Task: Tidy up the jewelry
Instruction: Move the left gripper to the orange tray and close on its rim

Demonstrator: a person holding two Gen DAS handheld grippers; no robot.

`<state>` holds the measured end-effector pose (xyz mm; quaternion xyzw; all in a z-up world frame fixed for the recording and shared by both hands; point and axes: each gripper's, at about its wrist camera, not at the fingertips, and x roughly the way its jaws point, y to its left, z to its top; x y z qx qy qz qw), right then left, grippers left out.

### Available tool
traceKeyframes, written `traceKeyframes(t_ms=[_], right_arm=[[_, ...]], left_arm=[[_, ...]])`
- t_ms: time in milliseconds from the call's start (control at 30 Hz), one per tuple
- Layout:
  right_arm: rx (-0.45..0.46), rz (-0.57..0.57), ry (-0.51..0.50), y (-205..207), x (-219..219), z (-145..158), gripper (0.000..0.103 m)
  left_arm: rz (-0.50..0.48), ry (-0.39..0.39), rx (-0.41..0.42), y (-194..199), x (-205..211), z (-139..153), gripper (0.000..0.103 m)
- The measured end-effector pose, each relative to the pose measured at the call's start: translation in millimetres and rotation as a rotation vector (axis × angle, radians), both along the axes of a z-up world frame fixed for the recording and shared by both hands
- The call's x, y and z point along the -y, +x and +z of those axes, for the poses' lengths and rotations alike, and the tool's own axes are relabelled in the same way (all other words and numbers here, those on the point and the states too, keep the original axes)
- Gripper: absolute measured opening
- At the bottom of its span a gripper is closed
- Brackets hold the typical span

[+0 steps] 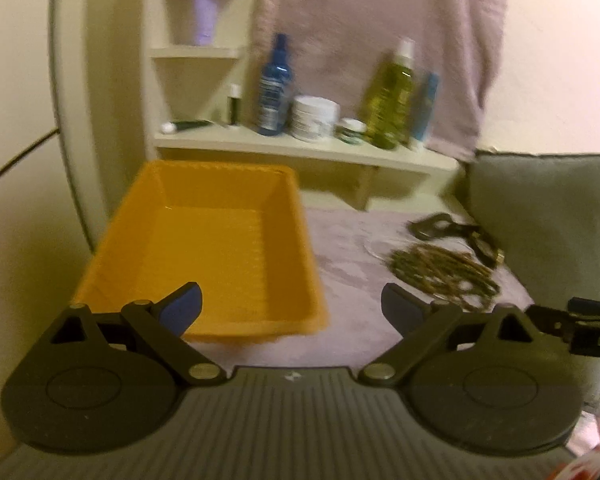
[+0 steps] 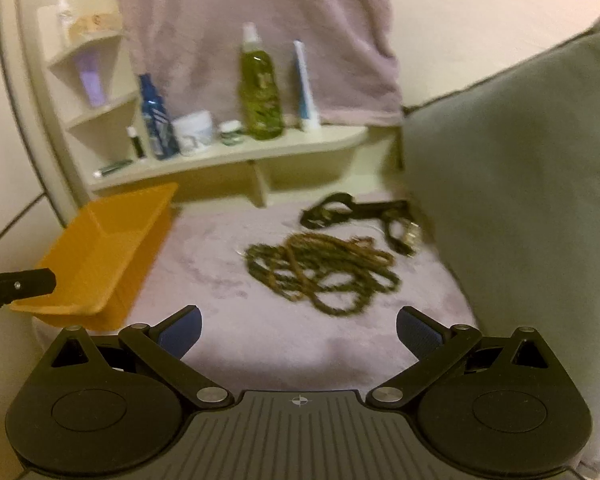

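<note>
Facing a tangled chain pile (image 2: 324,272) with both jaws spread wide.
Lying on the mauve cloth (image 2: 228,240) right of the empty orange tray (image 1: 204,248), the knotted strands could snag and drag the black strap (image 2: 340,210) along (a judgement); the right hand-held gripper (image 2: 298,330) and left hand-held gripper (image 1: 292,306) gape fully, holding and touching nothing.

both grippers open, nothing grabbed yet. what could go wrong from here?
1. The beaded necklaces lie in one tangled heap; a pinch by the right gripper may lift several at once or drop strands.
2. The dark strap piece touches the heap and could get dragged along.
3. The orange basket looks light; the left gripper could nudge it.
</note>
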<state>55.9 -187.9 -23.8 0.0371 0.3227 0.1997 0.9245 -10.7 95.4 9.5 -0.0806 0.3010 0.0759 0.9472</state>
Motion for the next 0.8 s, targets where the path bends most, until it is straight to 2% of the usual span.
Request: traceKeyframes(t_ms=[367,567,733,800], right_arm=[[-0.013,0.031,-0.035,22,-33,-7,0.103],[-0.018,0.032,-0.069,28,-48,-8,0.103],[-0.021,0.025,-0.091,32,-56,-10,0.103],[-0.025,0.023,-0.099,34,-58,-11,0.103]], left_arm=[[0.214,0.049,0.053,-10,-96,-21,0.088],[0.252,-0.021,0.059,-9,-133,-43,0.077],[0.246,-0.103,0.036,0,-147,-61,0.056],[0.247,-0.120,0.036,3,-151,-67,0.053]])
